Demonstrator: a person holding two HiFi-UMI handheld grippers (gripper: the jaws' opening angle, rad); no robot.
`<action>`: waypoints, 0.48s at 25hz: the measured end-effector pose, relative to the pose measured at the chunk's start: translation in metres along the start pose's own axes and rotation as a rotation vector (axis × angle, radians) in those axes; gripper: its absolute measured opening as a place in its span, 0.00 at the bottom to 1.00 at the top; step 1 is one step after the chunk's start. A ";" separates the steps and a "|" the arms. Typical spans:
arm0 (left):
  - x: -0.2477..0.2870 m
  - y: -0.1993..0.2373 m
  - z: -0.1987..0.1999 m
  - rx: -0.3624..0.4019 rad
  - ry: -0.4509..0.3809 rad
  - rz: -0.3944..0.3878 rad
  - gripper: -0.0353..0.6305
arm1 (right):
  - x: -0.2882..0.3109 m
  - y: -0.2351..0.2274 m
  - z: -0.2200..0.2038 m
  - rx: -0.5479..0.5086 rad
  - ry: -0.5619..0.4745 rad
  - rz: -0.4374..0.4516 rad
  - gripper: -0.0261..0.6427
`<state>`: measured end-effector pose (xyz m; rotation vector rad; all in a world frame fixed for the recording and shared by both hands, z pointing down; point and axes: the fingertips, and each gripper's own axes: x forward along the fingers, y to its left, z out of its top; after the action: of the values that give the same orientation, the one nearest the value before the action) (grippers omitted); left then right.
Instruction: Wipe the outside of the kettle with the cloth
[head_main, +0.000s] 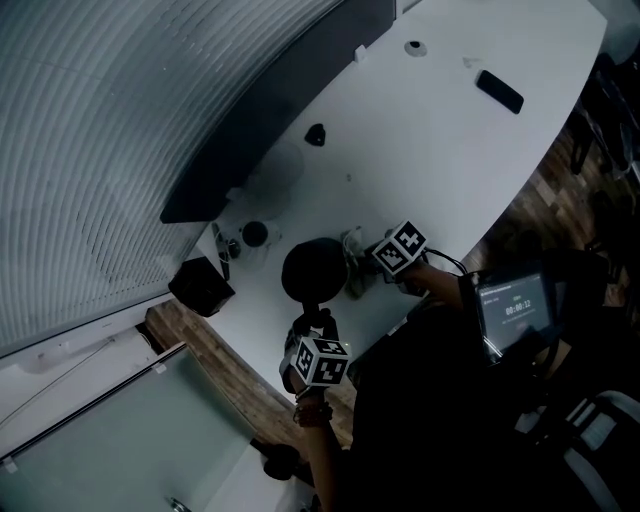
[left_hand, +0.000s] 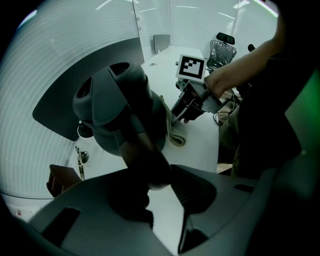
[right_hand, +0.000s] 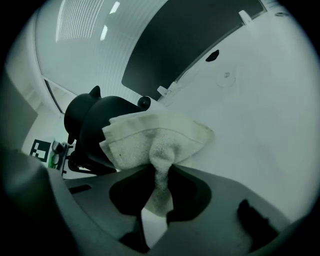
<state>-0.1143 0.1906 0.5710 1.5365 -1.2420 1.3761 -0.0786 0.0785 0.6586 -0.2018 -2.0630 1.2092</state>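
The dark kettle (head_main: 313, 268) stands upright on the white table (head_main: 440, 150), near the edge that is closest to the person. The left gripper (left_hand: 159, 182) comes on it from above, pointing steeply down, and its jaws are closed on the kettle's handle (left_hand: 142, 155). The right gripper (right_hand: 159, 172) reaches in from the person's side, tilted downward, with the right hand (left_hand: 220, 82) behind its marker cube. Its jaws pinch a fold of the pale cloth (right_hand: 150, 135), and the loose part of the cloth spreads out in front of them and lies against the low side of the kettle. Whether the cloth also touches the table I cannot tell. The top of the kettle looks closed, so the inside is not seen. Just beside the kettle, on the side away from the right gripper, is a small round dark cup (head_main: 254, 233) – its content cannot be made out. A black box (head_main: 200, 286) sits lower, past the end of the table. Behind the kettle the table runs up to a long dark panel (head_main: 280, 100). A small dark object (head_main: 315, 135) lies near this panel. Far along the table – well apart from the kettle – lies a flat black device (head_main: 498, 91), and between them the white surface is wide and bare.
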 end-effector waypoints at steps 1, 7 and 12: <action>0.000 0.000 0.000 -0.003 -0.002 0.002 0.24 | 0.001 -0.002 0.000 0.004 -0.002 0.004 0.14; 0.000 -0.003 0.000 -0.012 -0.006 0.005 0.24 | -0.014 0.007 0.001 -0.004 -0.025 0.055 0.14; 0.002 0.001 -0.001 -0.031 -0.011 0.018 0.24 | -0.065 0.050 0.026 0.031 -0.144 0.364 0.14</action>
<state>-0.1152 0.1913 0.5727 1.5173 -1.2810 1.3546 -0.0593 0.0576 0.5772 -0.5065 -2.1928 1.5087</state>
